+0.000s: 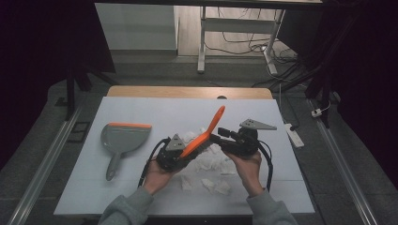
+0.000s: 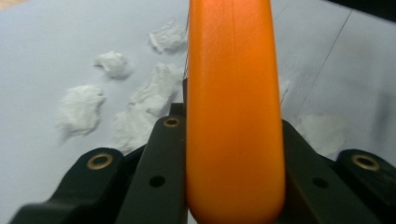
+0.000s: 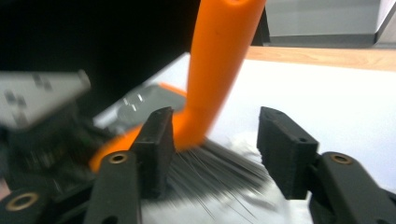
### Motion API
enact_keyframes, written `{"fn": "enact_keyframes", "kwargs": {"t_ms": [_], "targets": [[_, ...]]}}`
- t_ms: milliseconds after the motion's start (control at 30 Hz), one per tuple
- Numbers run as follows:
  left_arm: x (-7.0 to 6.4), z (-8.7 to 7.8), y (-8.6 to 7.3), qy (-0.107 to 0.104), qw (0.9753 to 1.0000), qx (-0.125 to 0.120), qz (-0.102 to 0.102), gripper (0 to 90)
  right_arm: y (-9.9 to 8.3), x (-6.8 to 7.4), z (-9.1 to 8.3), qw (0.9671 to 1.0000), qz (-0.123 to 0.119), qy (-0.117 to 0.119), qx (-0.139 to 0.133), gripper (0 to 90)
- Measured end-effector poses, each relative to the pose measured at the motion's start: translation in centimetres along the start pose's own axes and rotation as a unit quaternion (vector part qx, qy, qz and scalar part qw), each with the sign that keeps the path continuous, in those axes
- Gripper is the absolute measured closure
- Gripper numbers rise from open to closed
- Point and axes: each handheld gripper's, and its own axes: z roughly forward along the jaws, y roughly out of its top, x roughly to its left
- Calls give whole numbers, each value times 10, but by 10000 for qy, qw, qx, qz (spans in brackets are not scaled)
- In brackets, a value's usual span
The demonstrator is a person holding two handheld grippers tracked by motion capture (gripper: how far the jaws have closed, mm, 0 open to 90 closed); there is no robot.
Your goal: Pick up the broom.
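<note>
High view: left gripper (image 1: 180, 157) grips an orange brush (image 1: 206, 132) near its base, handle angled up and away toward the far side of the table (image 1: 141, 108); right gripper (image 1: 224, 137) sits just right of it, nose at the brush's lower part, its exact contact hard to read here. Crumpled white paper scraps (image 1: 213, 185) lie directly under and just in front of both grippers; a grey dustpan (image 1: 123, 139) with an orange lip rests well to the left of the left gripper, untouched. Left gripper view: jaws clamped narrow on the orange brush (image 2: 233, 116), which runs straight up between them; paper scraps (image 2: 81, 109) spread ahead and to the left on the table (image 2: 42, 56). Right gripper view: jaws stand wide, brush (image 3: 212, 79) stem touching the inner face of the left jaw, dark bristles (image 3: 210, 172) fanned in the gap, right jaw clear of it; dustpan (image 3: 144, 105) beyond, left gripper's grey plate (image 3: 37, 95) at the left edge. Judgement: looks like a handover or regrip of the brush ahead of sweeping the scraps into the dustpan. To do it well, the right gripper should close on the solid stem above the bristles, not on the bristles, centred between the jaws; the left should hold firm until the right has a secure clamp, then let go slowly. Keep the brush low over the scraps so nothing scatters, and sweep leftward toward the dustpan lip.
</note>
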Motion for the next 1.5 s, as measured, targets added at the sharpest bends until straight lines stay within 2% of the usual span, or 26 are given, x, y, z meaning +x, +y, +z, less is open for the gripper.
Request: {"fn": "enact_keyframes", "kwargs": {"t_ms": [67, 133, 200, 367, 433, 567, 633, 733, 767, 800, 833, 867, 933, 967, 1000, 1033, 1067, 1200, 1233, 1267, 1333, 1433, 1467, 1500], "targets": [[2, -7, 0, 29, 9999, 30, 119, 805, 2, 1, -7, 9994, -314, -37, 171, 410], [3, -13, 0, 79, 9996, 64, 246, 805, 3, 0, -14, 9980, -548, 35, 325, 401], [5, -17, -1, 4, 9994, 136, 325, 805, 3, -2, -20, 9960, -754, 63, 465, 401], [11, -21, -3, -75, 9987, 346, 366, 805, 4, -7, -31, 9924, -1027, 56, 681, 376], [12, -21, -3, -95, 9986, 384, 364, 805, 5, -7, -33, 9899, -1173, 80, 790, 375], [16, -22, -4, -159, 9975, 558, 410, 805, 6, -4, -36, 9885, -1274, 112, 807, 362], [17, -21, -3, -183, 9972, 592, 419, 805, 8, -2, -36, 9858, -1448, 78, 846, 358], [18, -17, 2, -179, 9933, 963, 610, 804, 9, 2, -37, 9833, -1570, 81, 918, 356], [18, -17, 2, -179, 9933, 963, 610, 805, 10, 3, -36, 9822, -1611, 52, 963, 356], [18, -14, 5, -190, 9899, 1188, 747, 804, 10, 5, -36, 9808, -1664, 63, 1012, 356], [18, -14, 5, -190, 9899, 1188, 747, 805, 10, 6, -36, 9802, -1692, 73, 1025, 356], [18, -12, 8, -199, 9873, 1323, 858, 805, 10, 7, -36, 9798, -1717, 84, 1021, 357], [17, -11, 10, -206, 9863, 1369, 893, 805, 11, 8, -36, 9791, -1746, 87, 1039, 356], [15, -9, 13, -197, 9839, 1460, 1013, 805, 11, 11, -36, 9769, -1827, 57, 1104, 356], [13, -8, 14, -208, 9823, 1521, 1069, 805, 11, 12, -35, 9758, -1872, 40, 1125, 355], [13, -8, 14, -208, 9823, 1521, 1069, 805, 11, 14, -34, 9738, -1938, 25, 1193, 352], [11, -5, 16, -239, 9799, 1608, 1154, 805, 11, 17, -33, 9711, -2026, -7, 1260, 350], [9, 2, 18, -314, 9760, 1759, 1242, 805, 11, 26, -29, 9661, -2206, 44, 1342, 348], [9, 2, 18, -314, 9760, 1759, 1242, 805, 11, 27, -28, 9640, -2281, 41, 1366, 347], [7, 6, 18, -372, 9723, 1880, 1336, 805, 10, 28, -26, 9619, -2348, 53, 1402, 346], [3, 12, 18, -435, 9676, 2019, 1454, 805, 9, 29, -24, 9596, -2402, 74, 1464, 347], [-4, 17, 20, -455, 9625, 2145, 1596, 805, 6, 29, -18, 9527, -2564, 103, 1626, 340], [-4, 17, 20, -455, 9625, 2145, 1596, 805, 6, 29, -18, 9527, -2564, 103, 1626, 340], [-6, 19, 21, -478, 9604, 2182, 1667, 805, 1, 29, -13, 9465, -2655, 130, 1830, 331]]}}
